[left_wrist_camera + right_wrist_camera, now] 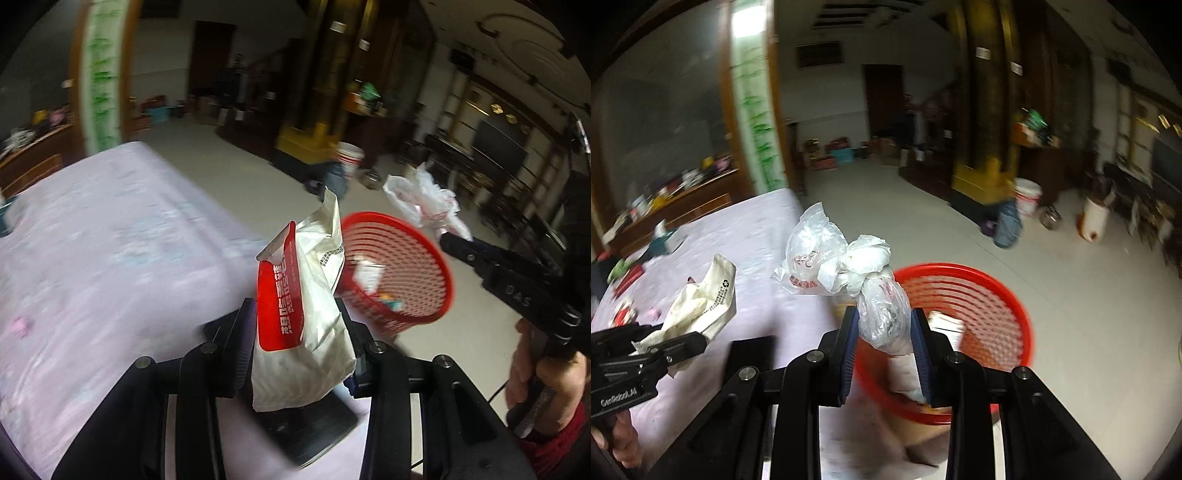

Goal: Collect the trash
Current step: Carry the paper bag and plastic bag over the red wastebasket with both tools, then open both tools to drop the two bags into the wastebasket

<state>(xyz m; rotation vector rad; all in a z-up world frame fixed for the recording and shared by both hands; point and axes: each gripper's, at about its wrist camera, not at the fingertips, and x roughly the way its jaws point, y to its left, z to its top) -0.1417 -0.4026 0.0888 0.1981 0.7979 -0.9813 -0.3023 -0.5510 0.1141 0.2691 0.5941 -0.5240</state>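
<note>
Both grippers loaded, mid-carry to the bin. Left gripper is clamped on a red-and-white snack bag, bag upright between the jaws, held above the edge of the tabletop with its pink cloth. Right gripper is closed around the neck of a crumpled plastic bag, most of the bag bunched above the fingers. Red mesh basket sits on the floor just off the tabletop edge; some paper and wrappers already lie in it. In the right wrist view the plastic bag hangs near the basket's near rim, roughly over it; the snack bag looks further back, above the tabletop. Frames are motion-blurred, so exact alignment is hard to call. Step in hand, as I read it: transport and drop. Next: get each load clearly over the basket mouth, then open. The plastic bag is light and may cling or drift, so release low. More small scraps sit on the far tabletop, so the task isn't close to finished.
</note>
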